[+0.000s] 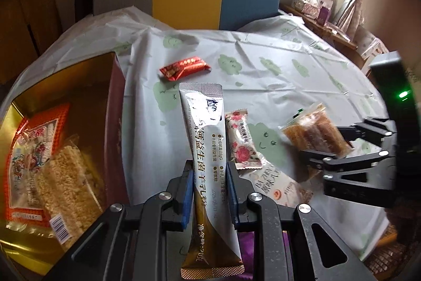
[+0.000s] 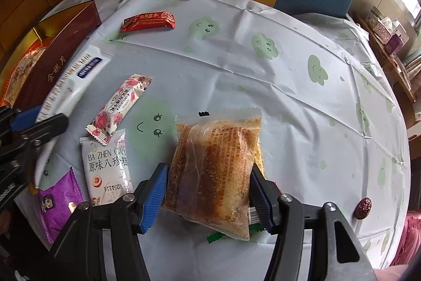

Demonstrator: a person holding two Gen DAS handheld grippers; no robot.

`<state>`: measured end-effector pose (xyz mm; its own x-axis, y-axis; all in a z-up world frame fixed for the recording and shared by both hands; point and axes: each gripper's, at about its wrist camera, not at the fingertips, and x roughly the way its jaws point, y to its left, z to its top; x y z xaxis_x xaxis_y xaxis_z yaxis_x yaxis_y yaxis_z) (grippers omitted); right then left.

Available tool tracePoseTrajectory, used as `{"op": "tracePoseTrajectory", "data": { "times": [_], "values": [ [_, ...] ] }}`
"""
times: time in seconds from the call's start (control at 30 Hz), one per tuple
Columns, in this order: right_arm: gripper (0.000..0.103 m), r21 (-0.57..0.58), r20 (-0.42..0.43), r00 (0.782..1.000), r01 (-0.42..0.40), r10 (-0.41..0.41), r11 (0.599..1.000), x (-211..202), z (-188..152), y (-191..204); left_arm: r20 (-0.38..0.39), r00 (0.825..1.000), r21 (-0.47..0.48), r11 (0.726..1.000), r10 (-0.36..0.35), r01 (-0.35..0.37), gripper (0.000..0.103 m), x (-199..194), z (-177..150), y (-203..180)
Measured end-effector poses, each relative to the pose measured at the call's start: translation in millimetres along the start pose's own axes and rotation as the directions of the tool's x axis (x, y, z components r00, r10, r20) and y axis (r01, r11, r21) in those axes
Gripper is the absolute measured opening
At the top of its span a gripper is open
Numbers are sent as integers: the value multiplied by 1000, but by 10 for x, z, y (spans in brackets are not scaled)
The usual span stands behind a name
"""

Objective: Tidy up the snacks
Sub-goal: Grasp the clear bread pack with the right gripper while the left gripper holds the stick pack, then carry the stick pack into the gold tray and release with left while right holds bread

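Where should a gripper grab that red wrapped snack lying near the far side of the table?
Grip the red wrapped snack across its narrow width at mid-length, coming down from above. It lies flat on the tablecloth with its long axis roughly left-right, clear of the box, so fingers would likely fit on its near and far edges.

We read "BA ZHEN GAO" and "原味八珍糕" on the white snack packet (image 2: 108, 167), with the upside-down number "251114" near its bottom edge. The dark red box (image 2: 65, 57) had gold letters "金桂月" on its side. The long silver stick pack (image 1: 208, 149) said "益生菌" and "20".
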<state>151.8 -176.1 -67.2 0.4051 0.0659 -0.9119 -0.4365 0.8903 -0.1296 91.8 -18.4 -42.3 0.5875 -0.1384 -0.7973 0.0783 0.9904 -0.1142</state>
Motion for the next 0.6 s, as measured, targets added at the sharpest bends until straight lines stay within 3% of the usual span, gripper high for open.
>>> {"op": "tracePoseTrajectory", "data": {
  "times": [0.27, 0.43, 0.6],
  "values": [
    [57, -7, -3, 1000, 9, -9, 1000, -29, -29, 37, 74, 997, -60, 998, -32, 36, 23, -432, 7, 252],
    [57, -9, -2, 1000, 18, -18, 1000, -14, -19, 45, 96, 995, -190, 981, -26, 44, 23, -622, 14, 701],
    [57, -13, 3, 1000, 28, -28, 1000, -3, -18, 53, 85, 996, -303, 953, 19, 8, 23, -674, -18, 1120]
  ]
}}
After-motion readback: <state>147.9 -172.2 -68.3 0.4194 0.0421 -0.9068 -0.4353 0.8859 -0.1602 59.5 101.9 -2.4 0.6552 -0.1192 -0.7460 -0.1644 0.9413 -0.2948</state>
